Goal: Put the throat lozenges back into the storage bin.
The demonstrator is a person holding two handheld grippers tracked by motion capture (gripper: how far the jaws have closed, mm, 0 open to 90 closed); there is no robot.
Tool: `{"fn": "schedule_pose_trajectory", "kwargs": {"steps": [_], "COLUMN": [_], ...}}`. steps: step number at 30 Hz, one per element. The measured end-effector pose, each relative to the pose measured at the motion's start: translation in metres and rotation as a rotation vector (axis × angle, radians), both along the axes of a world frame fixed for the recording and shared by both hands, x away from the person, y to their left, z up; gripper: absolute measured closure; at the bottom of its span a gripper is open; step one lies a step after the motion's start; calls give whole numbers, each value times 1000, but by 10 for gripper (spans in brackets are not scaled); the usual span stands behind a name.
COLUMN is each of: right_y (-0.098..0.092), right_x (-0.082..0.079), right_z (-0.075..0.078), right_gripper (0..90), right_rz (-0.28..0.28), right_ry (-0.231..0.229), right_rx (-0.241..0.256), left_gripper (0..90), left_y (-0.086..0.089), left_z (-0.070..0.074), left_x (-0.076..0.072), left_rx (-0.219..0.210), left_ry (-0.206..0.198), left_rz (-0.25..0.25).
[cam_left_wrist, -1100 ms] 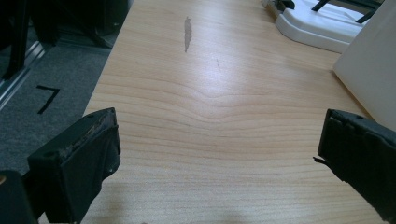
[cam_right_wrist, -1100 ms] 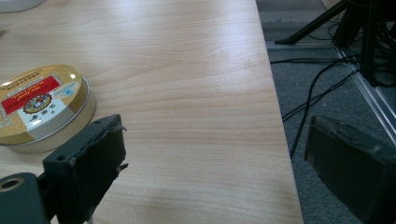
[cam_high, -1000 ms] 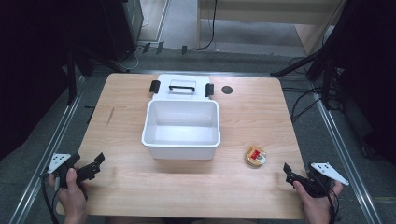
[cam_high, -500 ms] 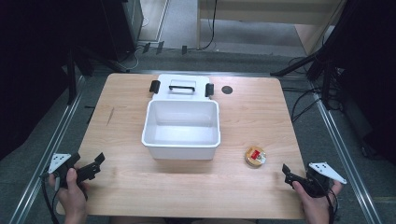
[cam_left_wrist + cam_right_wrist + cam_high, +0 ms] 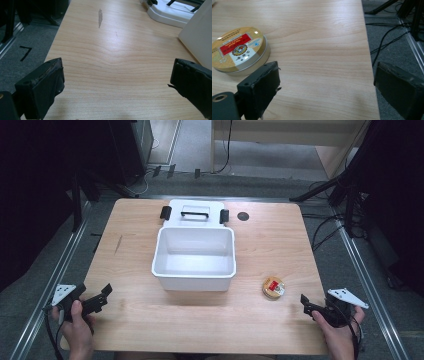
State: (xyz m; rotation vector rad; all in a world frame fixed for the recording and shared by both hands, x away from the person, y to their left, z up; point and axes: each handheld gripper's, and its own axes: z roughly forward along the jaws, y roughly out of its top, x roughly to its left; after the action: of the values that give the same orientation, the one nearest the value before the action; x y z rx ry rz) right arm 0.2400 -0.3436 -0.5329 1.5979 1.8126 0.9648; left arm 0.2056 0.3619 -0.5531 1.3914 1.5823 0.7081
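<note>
wooden table [image 5: 280, 255] holds a white bin [image 5: 195, 257], its lid [image 5: 194, 212] just behind, and a round gold tin [image 5: 273, 287] right of it. right gripper [image 5: 312, 307] has edged slightly toward the tin, jaws apart; left gripper [image 5: 97, 297] unmoved, jaws apart. likely a reach beginning.
</note>
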Motion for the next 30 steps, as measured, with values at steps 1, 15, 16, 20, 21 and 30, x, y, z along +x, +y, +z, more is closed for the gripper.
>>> {"fn": "schedule_pose_trajectory", "kwargs": {"steps": [1,15,16,20,21,30], "right_y": [1,20,20,28,28,42], "right_x": [1,21,21,28,28,44], "right_z": [1,25,25,29,29,34], "right_gripper": [70,70,70,70,70,48], "right_rz": [10,130,130,176,176,241], "right_ry": [6,157,157,222,222,369], "right_rx": [-12,-133,-133,-179,-179,-230], "left_gripper": [0,0,0,0,0,0], "left_y": [0,0,0,0,0,0], "left_z": [0,0,0,0,0,0], "left_x": [0,0,0,0,0,0], "left_rx": [0,1,0,1,0,0], "left_ry": [0,-1,-1,-1,-1,-1], "left_rz": [0,2,2,0,0,-1]}}
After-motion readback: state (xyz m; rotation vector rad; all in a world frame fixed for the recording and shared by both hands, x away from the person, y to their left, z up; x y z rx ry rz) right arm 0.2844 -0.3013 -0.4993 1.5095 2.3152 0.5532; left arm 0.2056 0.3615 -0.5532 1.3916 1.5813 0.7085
